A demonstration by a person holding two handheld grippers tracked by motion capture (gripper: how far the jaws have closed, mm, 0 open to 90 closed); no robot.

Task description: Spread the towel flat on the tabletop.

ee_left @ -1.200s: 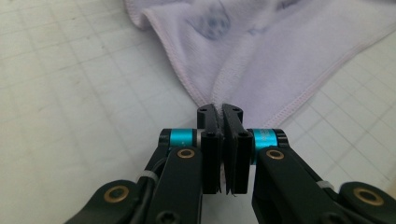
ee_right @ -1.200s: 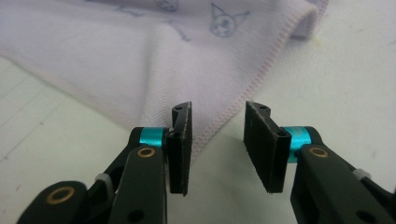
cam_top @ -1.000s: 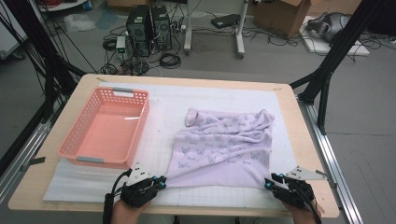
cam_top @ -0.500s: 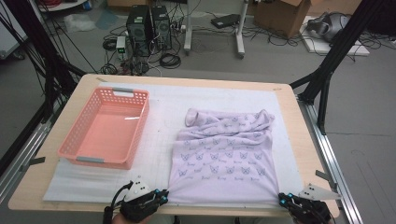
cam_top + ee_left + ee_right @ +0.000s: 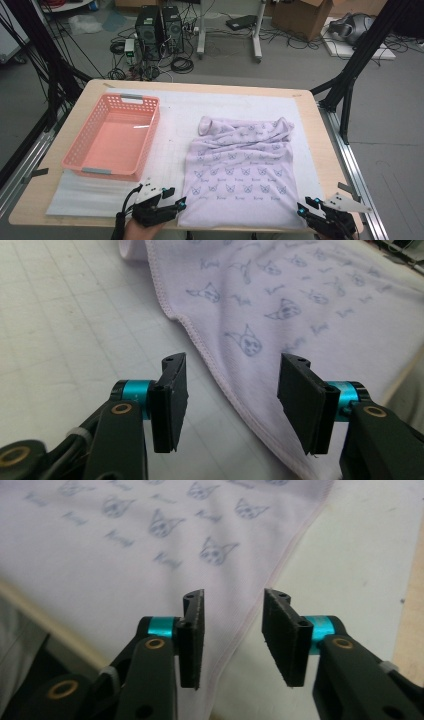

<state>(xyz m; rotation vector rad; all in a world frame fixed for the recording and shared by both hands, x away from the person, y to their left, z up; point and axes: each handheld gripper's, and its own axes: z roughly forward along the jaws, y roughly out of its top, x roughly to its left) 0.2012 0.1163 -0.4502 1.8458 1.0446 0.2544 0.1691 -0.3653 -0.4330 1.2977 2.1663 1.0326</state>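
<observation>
- Shirt (image 5: 242, 167) lies flat on the right half of the table (image 5: 305, 107), basket (image 5: 112, 137) to its left; left gripper (image 5: 177, 205) and right gripper (image 5: 302, 209) sit at its near corners.
- Left gripper view: jaws just opened, nothing pinched, hem (image 5: 200, 347) running between them. I'd grab right at that edge.
- Right gripper view: same deal, jaws just opened and let go, hem (image 5: 280, 570) underneath. Keep both grabs level.

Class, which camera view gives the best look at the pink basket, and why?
The high view: the basket sits whole on the table's left side, with its rim, handles and inside visible. The left and right gripper views look along open jaws at the lilac cloth and mat, so they add nothing about the basket.
</observation>
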